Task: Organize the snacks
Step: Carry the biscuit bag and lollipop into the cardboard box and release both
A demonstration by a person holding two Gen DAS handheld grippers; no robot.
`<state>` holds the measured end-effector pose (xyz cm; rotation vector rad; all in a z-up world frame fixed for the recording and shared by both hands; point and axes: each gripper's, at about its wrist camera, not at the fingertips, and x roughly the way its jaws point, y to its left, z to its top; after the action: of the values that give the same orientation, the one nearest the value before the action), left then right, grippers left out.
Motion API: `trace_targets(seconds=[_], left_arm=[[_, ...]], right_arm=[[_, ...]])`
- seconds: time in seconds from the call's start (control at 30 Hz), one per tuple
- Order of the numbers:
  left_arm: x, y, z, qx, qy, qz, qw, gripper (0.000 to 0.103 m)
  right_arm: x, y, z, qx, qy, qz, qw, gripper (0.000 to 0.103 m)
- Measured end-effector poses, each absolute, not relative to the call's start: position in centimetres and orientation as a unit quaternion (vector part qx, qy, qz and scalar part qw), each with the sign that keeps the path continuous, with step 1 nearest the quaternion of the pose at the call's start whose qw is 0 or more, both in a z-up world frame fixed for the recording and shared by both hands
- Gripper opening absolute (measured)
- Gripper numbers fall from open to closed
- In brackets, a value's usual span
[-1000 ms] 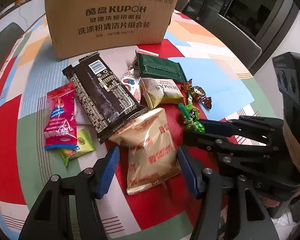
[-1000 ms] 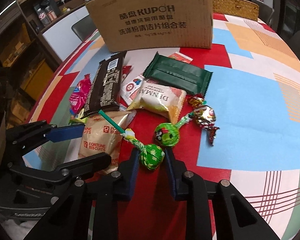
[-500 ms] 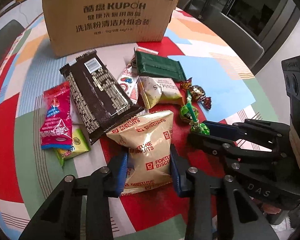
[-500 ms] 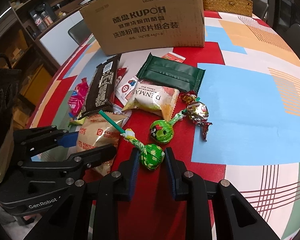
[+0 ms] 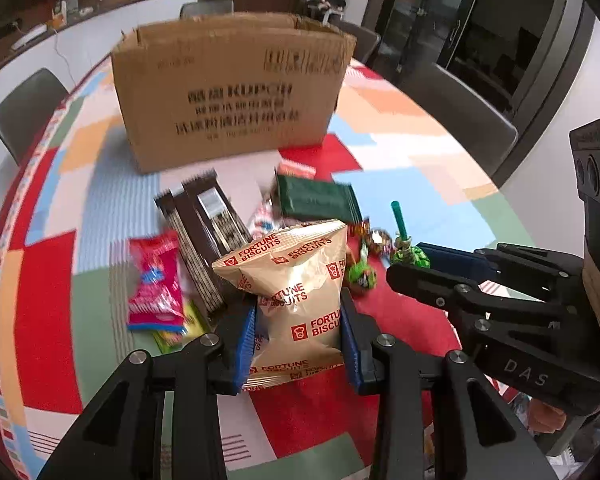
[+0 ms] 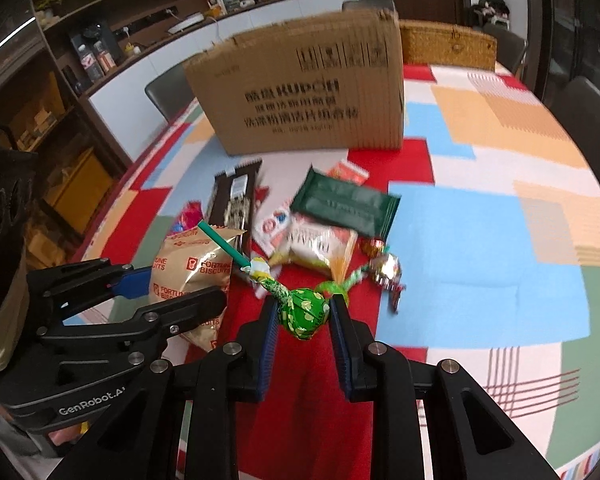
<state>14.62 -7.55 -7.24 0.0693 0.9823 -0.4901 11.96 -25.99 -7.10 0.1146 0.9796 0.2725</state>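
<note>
Room: I see a dining room with dark shelving at the back and grey chairs (image 5: 24,108) around a round table (image 6: 480,264) covered in a cloth of red, blue, orange and green blocks.
Cardboard box: a brown box (image 5: 228,92) with printed lettering stands upright at the far side of the table, top flaps open, behind the snacks.
Pink packet: at the left of the snack pile lies a pink and red packet (image 5: 156,280), with a yellow-green packet (image 5: 178,334) poking out from under its near end.
Chocolate bar: just right of the pink packet lies a long dark brown bar (image 5: 206,232), pointing toward the box.
Left gripper: my left gripper (image 5: 298,342) is clamped on a tan biscuit bag (image 5: 296,288); the blue pads press its two sides and the bag stands up between them.
Green packet: a flat dark green packet (image 6: 344,208) lies beyond the bag, nearer the box, with a pale yellow packet (image 6: 316,246) just in front of it.
Right gripper: my right gripper (image 6: 302,328) is clamped on the head of a green lollipop (image 6: 302,312), its teal stick slanting up and to the left.
Second lollipop: another green lollipop (image 5: 362,274) lies on the red patch of the cloth, between the two grippers.
Foil candy: a shiny wrapped candy (image 6: 386,270) lies to the right of the lollipops, at the edge of a blue block.
</note>
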Motion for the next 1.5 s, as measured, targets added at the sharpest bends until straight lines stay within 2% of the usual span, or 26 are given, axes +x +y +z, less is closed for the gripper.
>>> trace_targets(seconds=[0.87, 1.1, 1.5], left_arm=[[25.0, -6.3, 4.1, 0.025, 0.326, -0.194, 0.925, 0.037], [29.2, -6.3, 5.0, 0.034, 0.331, -0.175, 0.927, 0.037], [36.4, -6.9, 3.7, 0.049, 0.377, -0.156, 0.912, 0.037]], right_arm=[[21.4, -26.2, 4.2, 0.022, 0.311, 0.106, 0.944, 0.027], [25.8, -26.2, 5.6, 0.017, 0.301, 0.103, 0.948, 0.027], [32.5, -25.9, 4.2, 0.02, 0.348, 0.103, 0.932, 0.027]])
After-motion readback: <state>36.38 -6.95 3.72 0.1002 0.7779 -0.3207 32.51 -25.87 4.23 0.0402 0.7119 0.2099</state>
